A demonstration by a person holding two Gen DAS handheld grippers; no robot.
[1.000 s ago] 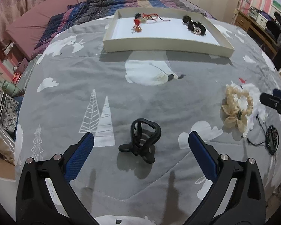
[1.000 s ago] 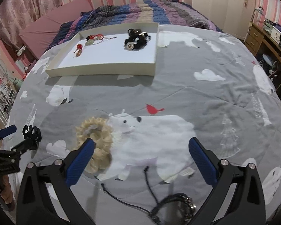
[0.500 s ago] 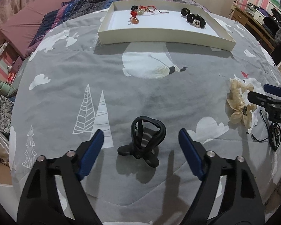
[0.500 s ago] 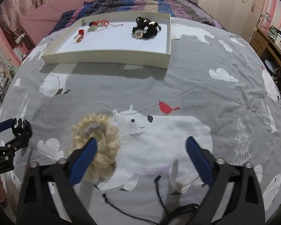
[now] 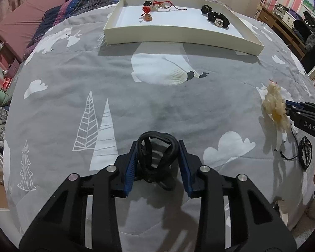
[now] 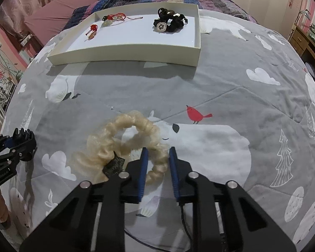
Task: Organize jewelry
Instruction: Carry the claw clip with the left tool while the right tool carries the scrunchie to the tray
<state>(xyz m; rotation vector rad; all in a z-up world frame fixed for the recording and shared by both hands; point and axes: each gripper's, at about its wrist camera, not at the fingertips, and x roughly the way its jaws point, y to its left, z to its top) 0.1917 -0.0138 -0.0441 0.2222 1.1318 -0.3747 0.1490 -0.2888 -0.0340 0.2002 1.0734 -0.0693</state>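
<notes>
While both grippers are clamping hair pieces, the shallow cream cardboard tray (image 5: 178, 35) is sitting at the grey printed quilt's (image 5: 157, 105) far edge.
Left gripper (image 5: 157, 159) is squeezing the black plastic claw clip (image 5: 156, 153) near the quilt's front edge; right gripper (image 6: 157, 163) is pinching the cream ruffled fabric scrunchie (image 6: 124, 142) beside it.

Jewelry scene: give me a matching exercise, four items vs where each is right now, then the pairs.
Items:
1. black clip
2. cream scrunchie
3. red-cord pendants
4. black cord bracelet

Places:
A. on the bedspread, ungripped
B. between the left gripper fingers
C. in the tray
D. between the right gripper fingers

Pairs: 1-B, 2-D, 3-C, 4-A
</notes>
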